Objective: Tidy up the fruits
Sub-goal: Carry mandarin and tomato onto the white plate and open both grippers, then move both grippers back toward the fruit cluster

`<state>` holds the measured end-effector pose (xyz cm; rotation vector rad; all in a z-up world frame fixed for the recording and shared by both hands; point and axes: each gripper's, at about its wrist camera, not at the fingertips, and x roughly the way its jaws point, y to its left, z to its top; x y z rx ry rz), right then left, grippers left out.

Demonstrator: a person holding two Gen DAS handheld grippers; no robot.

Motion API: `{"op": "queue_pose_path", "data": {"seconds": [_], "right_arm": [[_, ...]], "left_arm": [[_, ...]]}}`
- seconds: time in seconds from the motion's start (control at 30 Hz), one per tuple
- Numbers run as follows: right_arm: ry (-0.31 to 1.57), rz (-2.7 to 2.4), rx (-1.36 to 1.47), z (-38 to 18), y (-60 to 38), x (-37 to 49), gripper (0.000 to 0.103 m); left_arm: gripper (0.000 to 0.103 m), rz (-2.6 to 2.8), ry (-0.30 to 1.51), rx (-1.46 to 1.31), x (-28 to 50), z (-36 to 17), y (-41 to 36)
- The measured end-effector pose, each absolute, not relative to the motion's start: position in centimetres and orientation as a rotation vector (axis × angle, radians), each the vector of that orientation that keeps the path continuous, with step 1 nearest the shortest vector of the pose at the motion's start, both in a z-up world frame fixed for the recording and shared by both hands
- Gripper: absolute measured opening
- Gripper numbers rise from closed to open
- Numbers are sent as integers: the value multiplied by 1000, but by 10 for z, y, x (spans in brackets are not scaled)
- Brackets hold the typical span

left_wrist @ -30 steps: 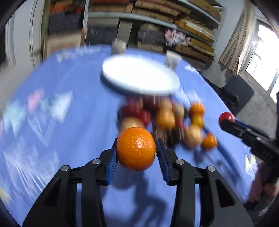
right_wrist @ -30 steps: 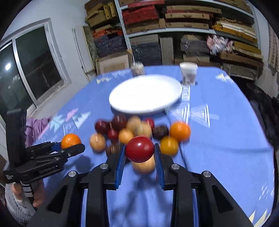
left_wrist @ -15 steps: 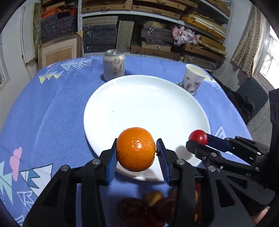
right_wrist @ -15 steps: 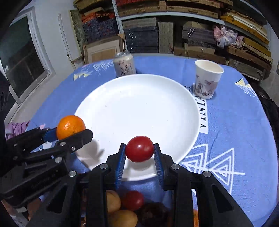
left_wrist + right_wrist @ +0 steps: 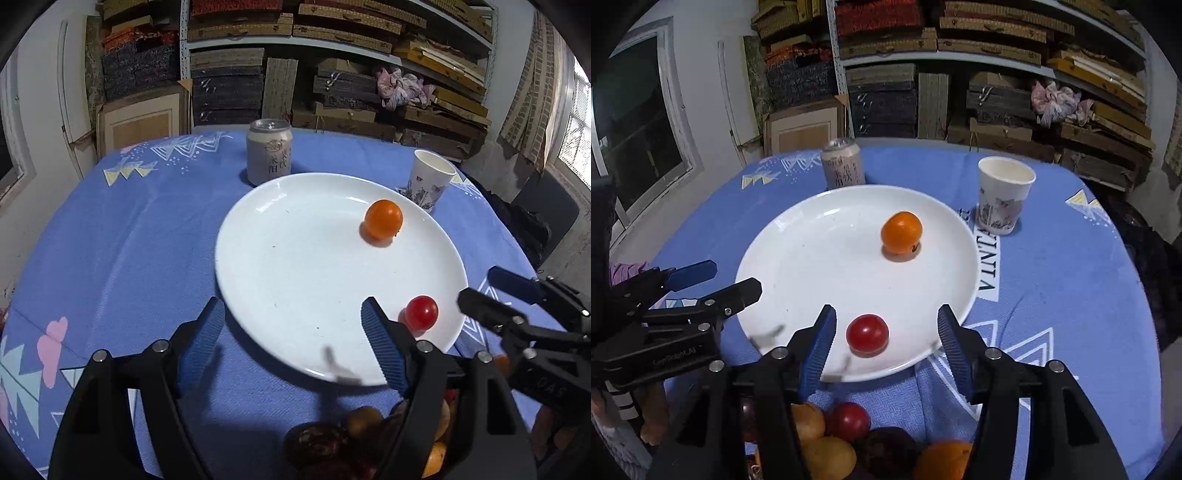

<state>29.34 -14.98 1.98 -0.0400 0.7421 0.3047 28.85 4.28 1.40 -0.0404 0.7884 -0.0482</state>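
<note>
Two fruits on white plate (image 5: 798,258) | orange (image 5: 901,232) | red tomato (image 5: 867,333)

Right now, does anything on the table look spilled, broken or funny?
Nothing looks spilled or broken. The can and paper cup stand upright beyond the white plate. An orange and a red fruit lie on the plate, far apart. The other fruits sit heaped on the blue tablecloth.

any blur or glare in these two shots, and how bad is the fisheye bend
Left wrist view: sharp, glare streak on the white plate, shelves bowed, black corners. Right wrist view: equally sharp, small glint on the plate; orange and red tomato cast soft shadows.
</note>
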Motion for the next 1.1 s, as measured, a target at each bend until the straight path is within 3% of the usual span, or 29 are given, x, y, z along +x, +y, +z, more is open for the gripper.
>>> {"op": "queue_pose_path", "data": {"seconds": [0.1, 0.2, 0.43, 0.57, 1.1], "right_arm": [[631, 272, -35, 39, -165, 259, 84], [527, 207, -36, 45, -189, 217, 90], [494, 164, 118, 19, -239, 152, 96], [464, 184, 187, 10, -247, 130, 99], [508, 158, 96, 2, -227, 132, 99]], "left_arm": [[93, -18, 743, -67, 254, 25, 57], [93, 3, 714, -84, 214, 24, 68], [94, 19, 764, -106, 144, -14, 73], [95, -4, 725, -78, 127, -11, 63], [97, -82, 808, 46, 144, -31, 29]]}}
